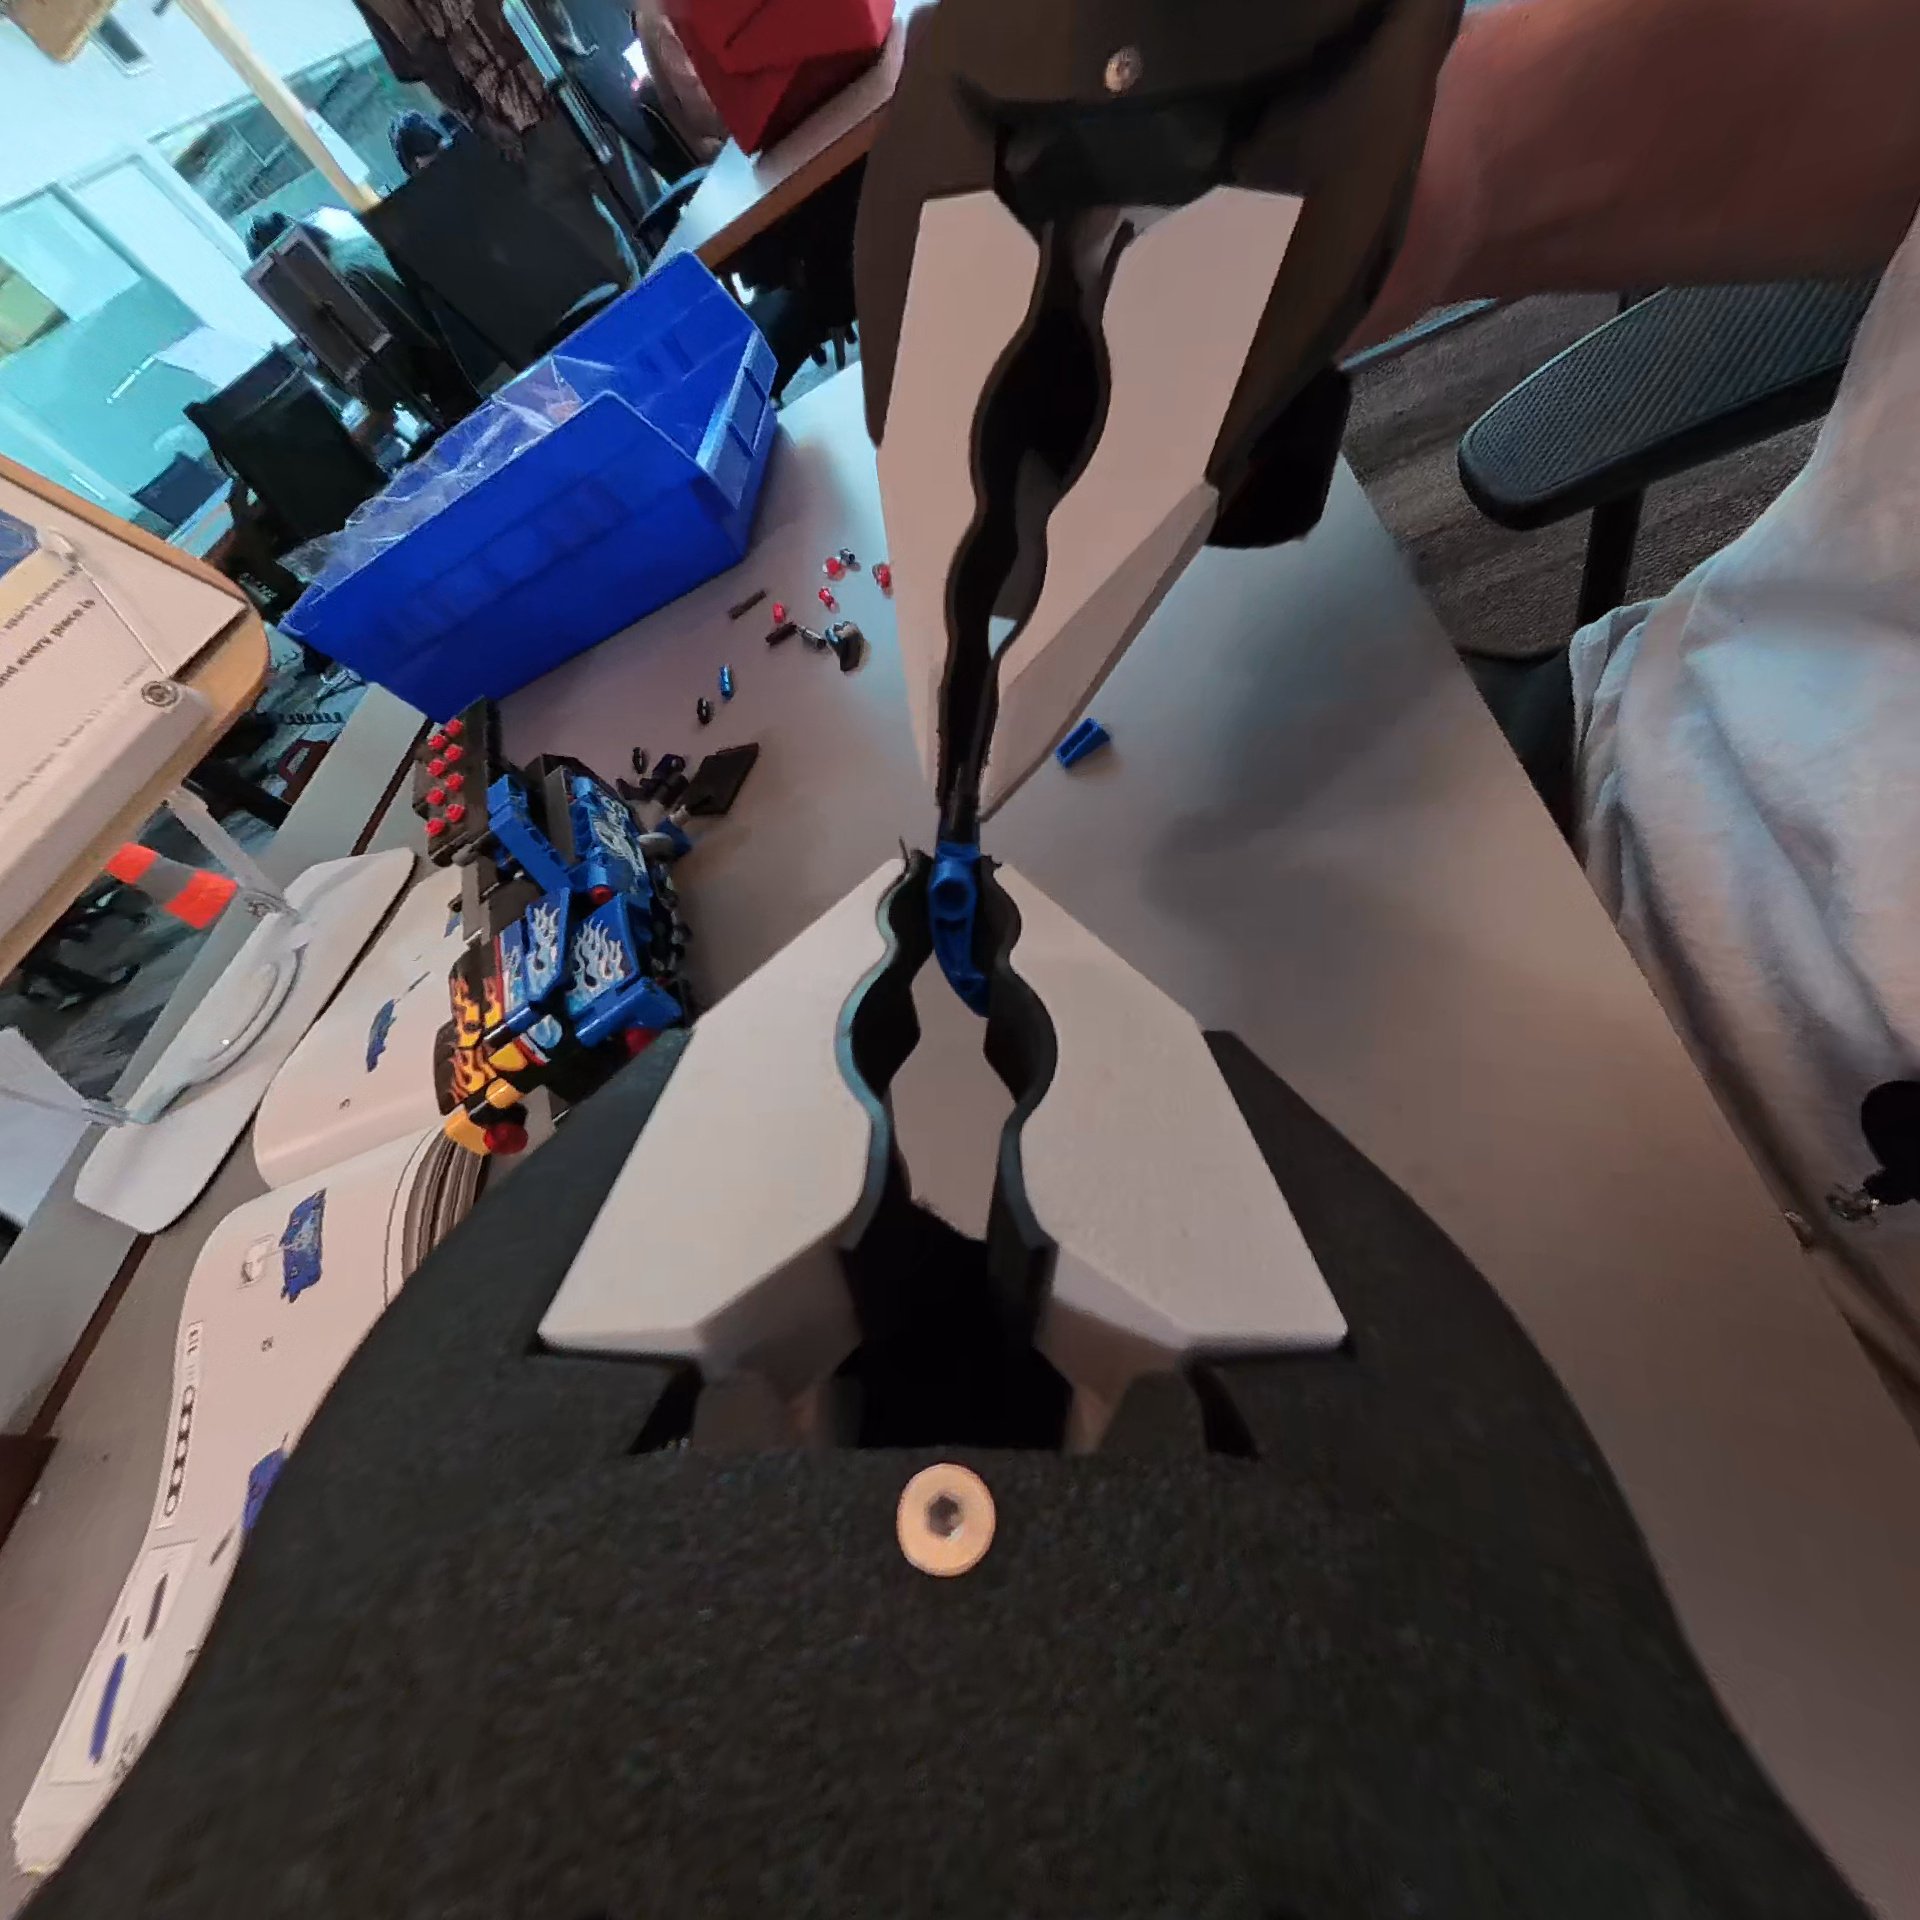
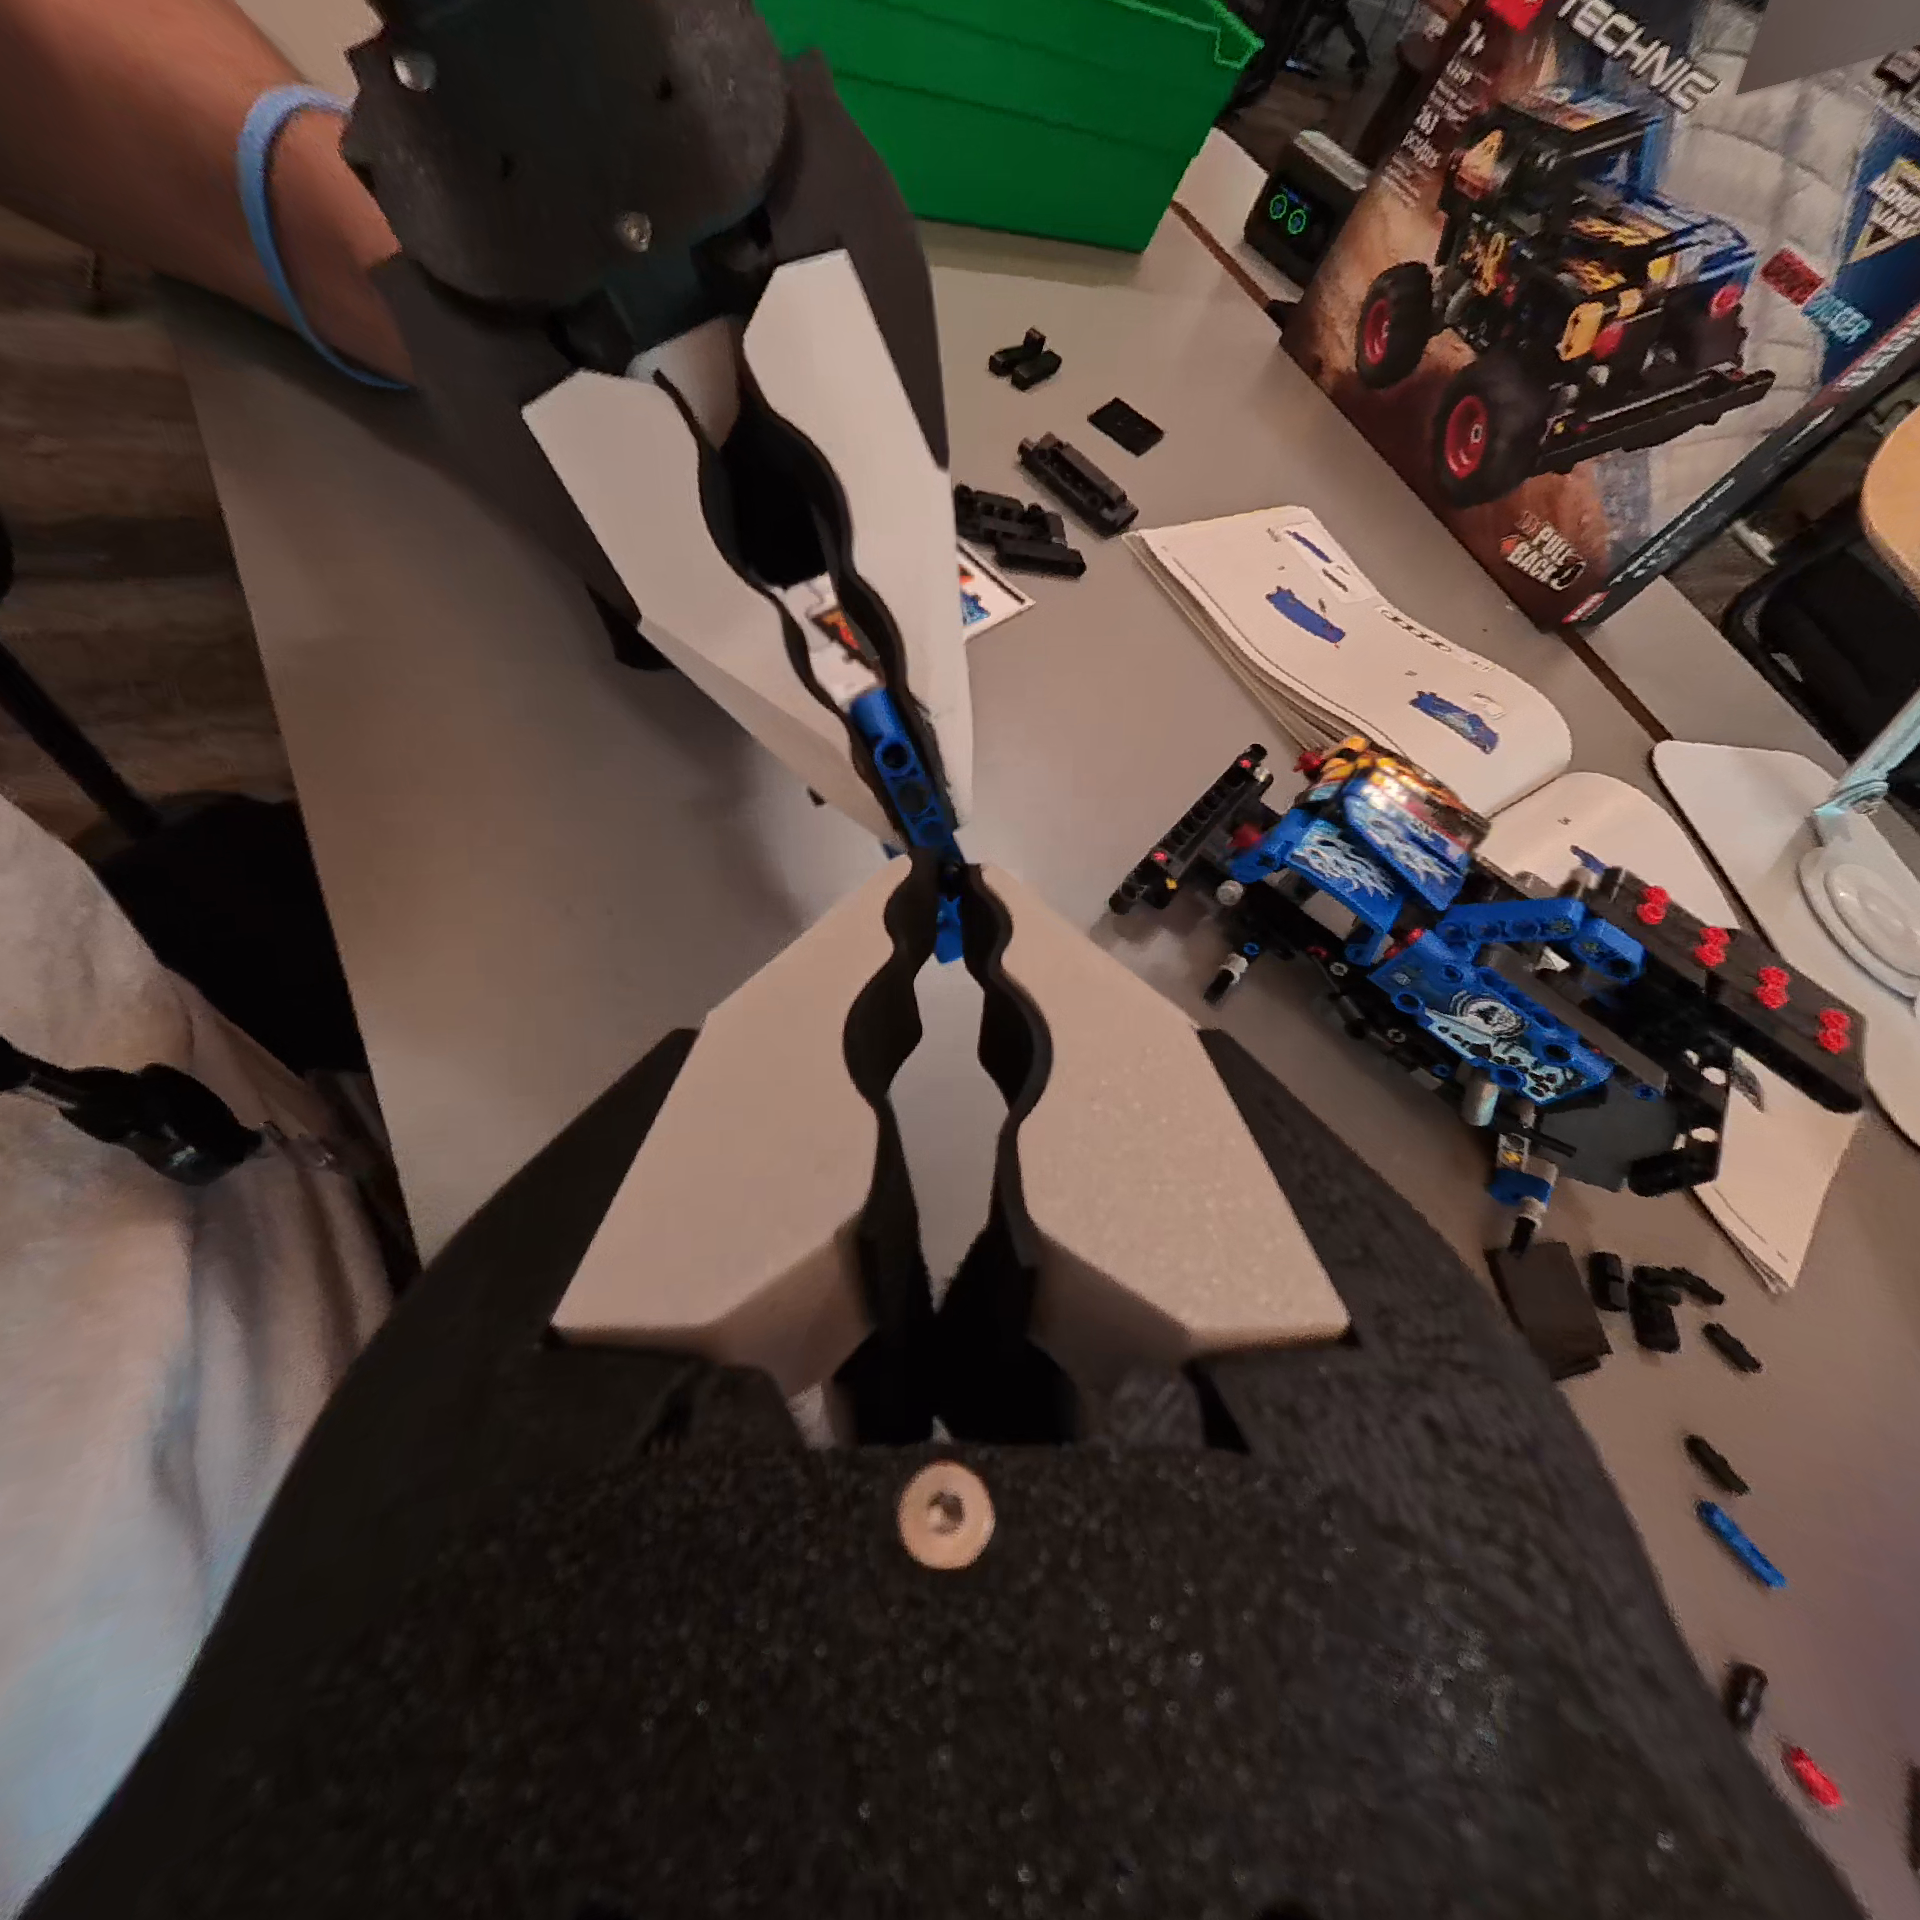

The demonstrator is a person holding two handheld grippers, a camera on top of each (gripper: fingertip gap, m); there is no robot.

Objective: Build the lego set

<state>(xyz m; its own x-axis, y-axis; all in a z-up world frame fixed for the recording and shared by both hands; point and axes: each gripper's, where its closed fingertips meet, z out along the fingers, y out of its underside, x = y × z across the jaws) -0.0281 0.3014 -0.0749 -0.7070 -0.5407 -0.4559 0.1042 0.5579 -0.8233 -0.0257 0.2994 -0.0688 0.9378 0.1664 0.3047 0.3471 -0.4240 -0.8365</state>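
Above the table (image 1: 1299, 935), mating pieces: left gripper (image 1: 951, 883) clamping blue beam (image 1: 961, 935), right gripper (image 2: 940, 894) pinching small blue piece (image 2: 948, 925); next, careful alignment, probably

left gripper (image 1: 951, 883) body rough matt black, fingers (image 1: 748, 1091) smooth matt white, metal screw (image 1: 945, 1519). blue beam (image 1: 956, 914) glossy plastic. beside it, truck model (image 2: 1496, 956) shiny plastic, paper booklet (image 2: 1351, 634), smooth matt grey table (image 2: 540, 831).

A grey table (image 1: 1299, 935) stands in an office beside a black mesh chair (image 1: 1662, 405), with bright windows (image 1: 125, 260) behind.
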